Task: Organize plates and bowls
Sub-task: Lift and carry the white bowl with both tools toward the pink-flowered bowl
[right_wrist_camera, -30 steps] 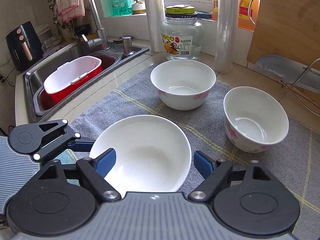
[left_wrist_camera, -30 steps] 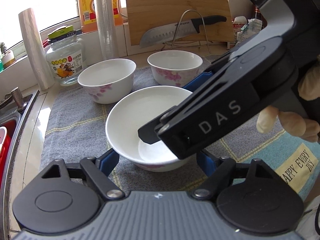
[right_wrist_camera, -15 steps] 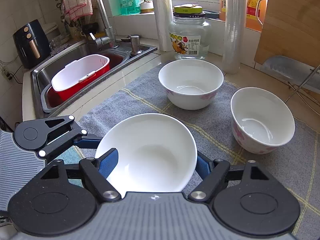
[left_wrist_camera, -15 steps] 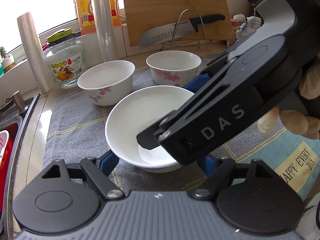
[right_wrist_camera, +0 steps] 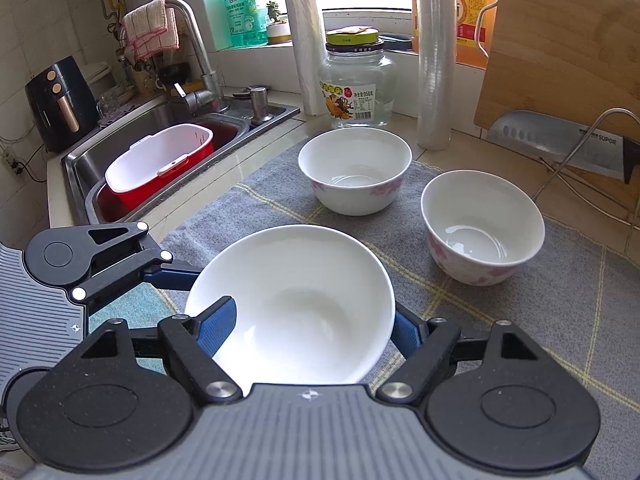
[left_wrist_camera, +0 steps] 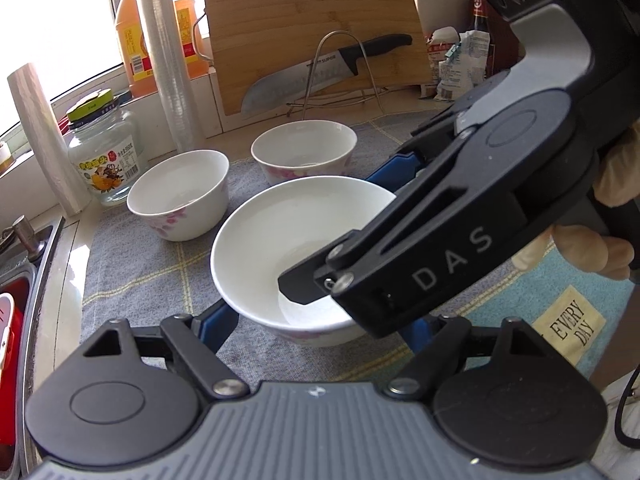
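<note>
A wide white bowl (left_wrist_camera: 276, 248) with pink flowers is lifted off the grey mat (left_wrist_camera: 132, 268). My right gripper (right_wrist_camera: 308, 328) is shut on the wide white bowl (right_wrist_camera: 296, 304), one blue finger inside the rim and one outside. My left gripper (left_wrist_camera: 320, 320) is open, its blue fingers either side of the bowl's base without clear contact. The right gripper body (left_wrist_camera: 460, 216) crosses over the bowl in the left wrist view. Two smaller flowered bowls stand upright behind: one at the left (right_wrist_camera: 354, 168) (left_wrist_camera: 180, 192), one at the right (right_wrist_camera: 482, 224) (left_wrist_camera: 304, 152).
A glass jar (right_wrist_camera: 354, 84), film rolls (right_wrist_camera: 434, 52), an oil bottle (left_wrist_camera: 160, 28), a cutting board (left_wrist_camera: 316, 28) and a knife on a wire rack (left_wrist_camera: 324, 72) line the back. A sink (right_wrist_camera: 132, 136) with a red and white basket (right_wrist_camera: 160, 164) lies left.
The right gripper has closed on the wide bowl's rim and raised and tilted it off the mat. The left gripper stayed open around it.
</note>
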{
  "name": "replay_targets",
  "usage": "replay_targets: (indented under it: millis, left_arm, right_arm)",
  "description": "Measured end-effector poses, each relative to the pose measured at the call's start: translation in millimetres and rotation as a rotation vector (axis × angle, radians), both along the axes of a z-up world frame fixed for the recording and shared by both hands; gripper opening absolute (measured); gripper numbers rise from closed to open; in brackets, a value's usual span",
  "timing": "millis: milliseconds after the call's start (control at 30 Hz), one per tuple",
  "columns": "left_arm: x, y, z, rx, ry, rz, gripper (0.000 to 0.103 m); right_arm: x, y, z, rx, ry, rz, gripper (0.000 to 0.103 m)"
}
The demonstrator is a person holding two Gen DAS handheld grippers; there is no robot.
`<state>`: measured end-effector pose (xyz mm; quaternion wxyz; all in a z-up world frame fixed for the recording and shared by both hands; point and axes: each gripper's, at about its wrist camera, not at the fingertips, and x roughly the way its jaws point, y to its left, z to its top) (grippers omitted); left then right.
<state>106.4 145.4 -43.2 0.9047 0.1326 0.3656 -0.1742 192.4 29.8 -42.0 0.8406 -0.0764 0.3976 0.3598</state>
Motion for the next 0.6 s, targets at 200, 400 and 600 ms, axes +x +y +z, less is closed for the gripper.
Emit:
replay_targets:
  millis: [200, 400, 600]
  left_arm:
    - [-0.6, -26.1, 3.0, -0.009, 0.000, -0.049, 0.084]
    - [-0.7, -52.5, 3.1, -0.010, 0.000, -0.097, 0.084]
    - [4.1, -76.2, 3.1, -0.017, 0.002, -0.141, 0.084]
  right_arm:
    - [-7.0, -29.8, 3.4, -0.001, -0.009, -0.052, 0.085]
    - [-13.2, -59.0, 4.2, 0.000, -0.016, -0.102, 0.085]
    - [-16.1, -84.7, 5.3, -0.004, -0.024, -0.147, 0.085]
